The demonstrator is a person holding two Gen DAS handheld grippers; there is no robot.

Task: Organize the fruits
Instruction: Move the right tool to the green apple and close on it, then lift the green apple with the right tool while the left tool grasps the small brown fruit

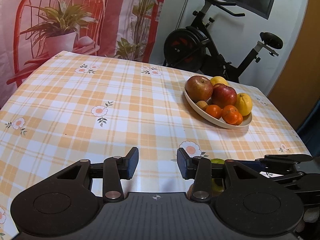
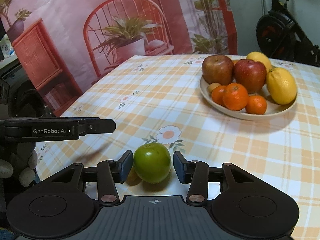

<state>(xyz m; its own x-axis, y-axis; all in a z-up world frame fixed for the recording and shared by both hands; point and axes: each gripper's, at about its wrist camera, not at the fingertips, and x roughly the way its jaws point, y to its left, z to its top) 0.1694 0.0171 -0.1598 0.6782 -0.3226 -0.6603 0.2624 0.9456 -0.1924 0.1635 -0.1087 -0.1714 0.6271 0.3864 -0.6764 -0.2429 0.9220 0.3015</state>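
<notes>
The fingers of the right gripper (image 2: 153,167) are standing either side of a green apple (image 2: 152,165). The left pad looks to be touching or nearly touching the skin, while a thin gap is showing at the right pad, so the apple is bracketed rather than pinched. It is sitting on the worktop (image 2: 240,150) with its stem up. Something small and yellowish is lying just behind the left pad, too hidden to name.

The fingers of the left gripper (image 1: 157,164) are standing moderately apart over bare checked cloth, holding nothing. The left gripper is hovering beside the right one, probably waiting its turn rather than helping.

Ahead of the right fingers and off to their right, well apart from the apple, a cream plate (image 2: 206,94) is carrying the gathered fruit: two red apples at the back, two lemons on the far side and small oranges at the front. A small tan fruit is tucked by the rim. That heap suggests the plate is the collecting place, and the green apple is likely the last loose piece. The oranges are crowding the near rim, so a free spot for it looks hard to find.
</notes>
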